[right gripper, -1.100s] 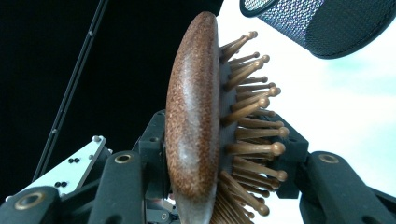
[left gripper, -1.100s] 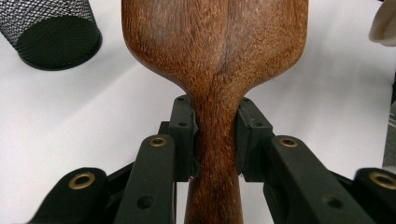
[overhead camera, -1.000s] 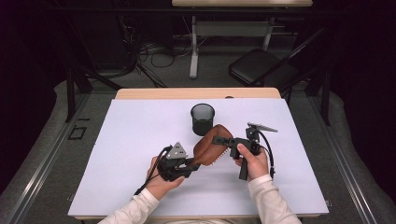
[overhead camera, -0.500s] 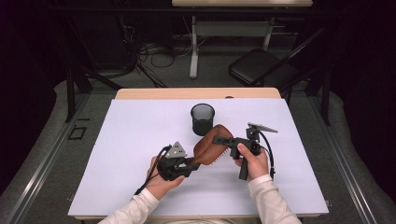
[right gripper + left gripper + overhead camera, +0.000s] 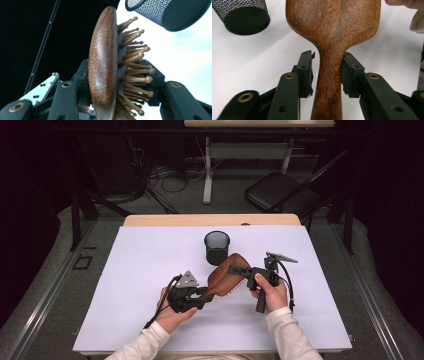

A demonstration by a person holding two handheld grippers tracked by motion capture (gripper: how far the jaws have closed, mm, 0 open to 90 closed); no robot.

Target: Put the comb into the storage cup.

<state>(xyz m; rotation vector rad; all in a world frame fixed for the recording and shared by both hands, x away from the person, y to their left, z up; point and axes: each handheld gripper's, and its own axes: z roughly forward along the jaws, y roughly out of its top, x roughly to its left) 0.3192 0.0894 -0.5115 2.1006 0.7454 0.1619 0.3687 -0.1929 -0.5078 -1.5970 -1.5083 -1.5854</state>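
A brown wooden hairbrush (image 5: 225,274) hangs above the white table between my two grippers. My right gripper (image 5: 237,270) is shut on its head, one pad on the rounded wooden back (image 5: 103,62) and the other against the bristles (image 5: 135,72). My left gripper (image 5: 209,293) has the brush handle (image 5: 329,82) between its jaws. These jaws have just been opening. A gap shows between the left pad (image 5: 305,72) and the handle, while the right pad sits at the handle's edge. A hand holds each gripper.
A black mesh cup (image 5: 217,247) stands upright just beyond the brush, also visible as the cup (image 5: 244,15) at upper left. The white sheet (image 5: 140,270) covers the table. A black chair (image 5: 280,195) and a desk frame stand past the far edge.
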